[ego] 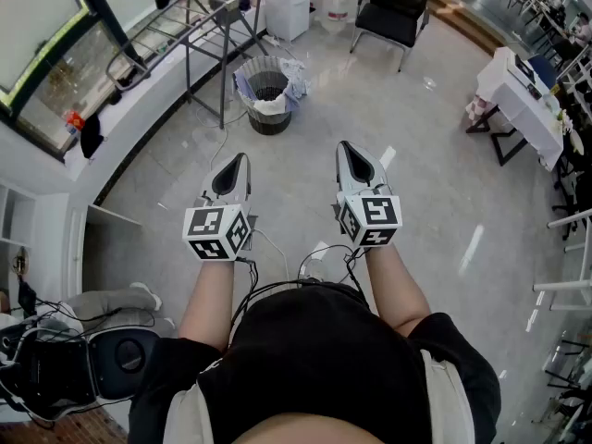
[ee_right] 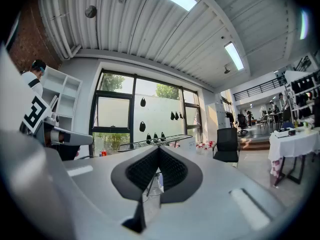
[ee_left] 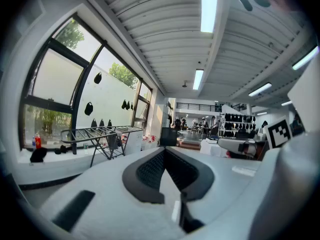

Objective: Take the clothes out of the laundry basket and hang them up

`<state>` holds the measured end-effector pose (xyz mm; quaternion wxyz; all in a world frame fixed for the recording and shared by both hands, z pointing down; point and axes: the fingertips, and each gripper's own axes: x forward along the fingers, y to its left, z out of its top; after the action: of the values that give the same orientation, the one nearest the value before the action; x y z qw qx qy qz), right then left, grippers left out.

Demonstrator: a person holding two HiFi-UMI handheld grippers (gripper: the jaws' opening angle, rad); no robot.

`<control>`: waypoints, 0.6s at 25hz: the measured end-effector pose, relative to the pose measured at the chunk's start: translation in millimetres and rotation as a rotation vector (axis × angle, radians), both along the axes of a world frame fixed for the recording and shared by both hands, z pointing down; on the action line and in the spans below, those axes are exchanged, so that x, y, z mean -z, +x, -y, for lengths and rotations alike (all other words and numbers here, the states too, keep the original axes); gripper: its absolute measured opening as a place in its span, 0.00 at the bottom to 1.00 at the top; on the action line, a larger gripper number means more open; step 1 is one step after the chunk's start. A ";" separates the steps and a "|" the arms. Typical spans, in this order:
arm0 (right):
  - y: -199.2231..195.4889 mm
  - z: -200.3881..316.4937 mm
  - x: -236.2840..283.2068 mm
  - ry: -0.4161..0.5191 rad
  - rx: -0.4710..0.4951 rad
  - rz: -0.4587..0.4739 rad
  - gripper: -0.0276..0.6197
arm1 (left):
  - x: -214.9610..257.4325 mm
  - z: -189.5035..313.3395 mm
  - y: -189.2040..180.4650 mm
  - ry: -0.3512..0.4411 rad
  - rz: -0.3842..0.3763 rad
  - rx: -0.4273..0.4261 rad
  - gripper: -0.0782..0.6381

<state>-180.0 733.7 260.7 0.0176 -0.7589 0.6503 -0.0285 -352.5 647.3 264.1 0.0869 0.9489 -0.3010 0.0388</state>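
A round mesh laundry basket (ego: 268, 95) holding pale clothes stands on the grey floor ahead of me. Just behind it is a metal drying rack (ego: 213, 7), which also shows in the left gripper view (ee_left: 100, 131) and the right gripper view (ee_right: 155, 140). My left gripper (ego: 239, 162) and right gripper (ego: 344, 149) are held side by side at waist height, well short of the basket and pointing toward it. Both are shut with nothing between the jaws, as their own views confirm for the left gripper (ee_left: 165, 151) and the right gripper (ee_right: 159, 150).
A black chair (ego: 393, 7) stands at the back. A table with a white cloth (ego: 518, 95) is at the right. A windowsill (ego: 120, 91) with small dark items runs along the left. Dark equipment with cables (ego: 74, 359) lies at the lower left.
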 end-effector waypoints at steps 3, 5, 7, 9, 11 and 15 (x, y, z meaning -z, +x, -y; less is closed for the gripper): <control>11.7 -0.2 -0.3 0.011 -0.017 0.024 0.06 | -1.8 -2.0 11.8 0.058 0.054 0.002 0.12; 17.2 0.8 -0.4 0.013 -0.014 0.019 0.06 | -3.2 -2.4 21.7 0.065 0.064 -0.005 0.12; 22.0 2.8 -1.7 0.011 -0.008 0.012 0.06 | -3.8 -1.2 31.0 0.062 0.063 -0.010 0.12; 28.0 4.1 -4.4 0.006 -0.004 0.016 0.06 | -3.6 -0.2 39.2 0.062 0.063 -0.011 0.12; 36.0 5.5 -6.1 0.004 -0.003 0.026 0.06 | -3.1 1.4 48.4 0.065 0.066 -0.013 0.12; 54.8 10.4 -8.1 0.007 -0.006 0.037 0.06 | -3.0 6.8 69.7 0.076 0.077 -0.020 0.12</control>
<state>-125.3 723.3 268.8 0.0323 -0.7602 0.6476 -0.0403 -282.8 640.5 267.0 0.0387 0.9522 -0.2961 0.0648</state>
